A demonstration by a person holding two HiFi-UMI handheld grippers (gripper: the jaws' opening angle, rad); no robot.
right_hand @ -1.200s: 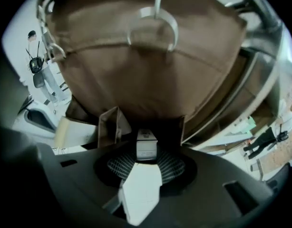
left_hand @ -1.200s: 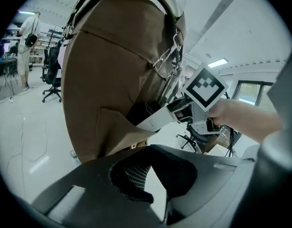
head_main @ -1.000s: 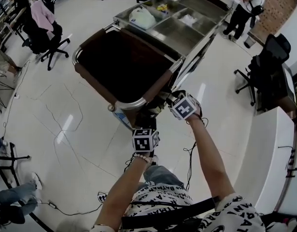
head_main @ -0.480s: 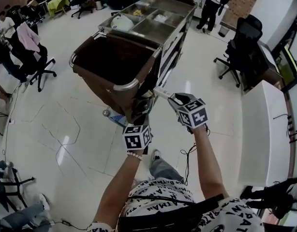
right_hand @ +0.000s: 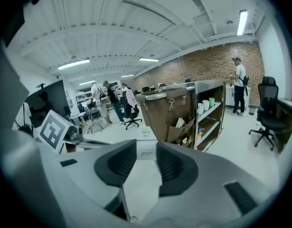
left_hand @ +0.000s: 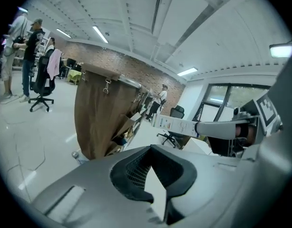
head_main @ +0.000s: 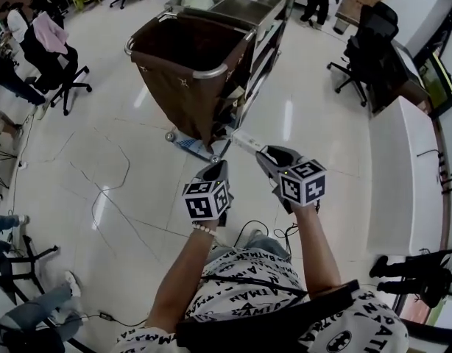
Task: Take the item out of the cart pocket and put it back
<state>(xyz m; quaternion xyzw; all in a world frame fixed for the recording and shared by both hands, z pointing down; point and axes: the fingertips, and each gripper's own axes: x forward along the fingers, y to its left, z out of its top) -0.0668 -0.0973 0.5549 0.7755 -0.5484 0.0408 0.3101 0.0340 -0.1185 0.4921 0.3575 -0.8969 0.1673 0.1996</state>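
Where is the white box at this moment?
In the head view the white box is clamped in the right gripper, in the air near the picture's middle, just below the brown cart bag.

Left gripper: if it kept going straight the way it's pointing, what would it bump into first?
Possibly the free end of the box in the right gripper, which crosses just ahead; depth is unclear. Past that, the brown bag on the cart.
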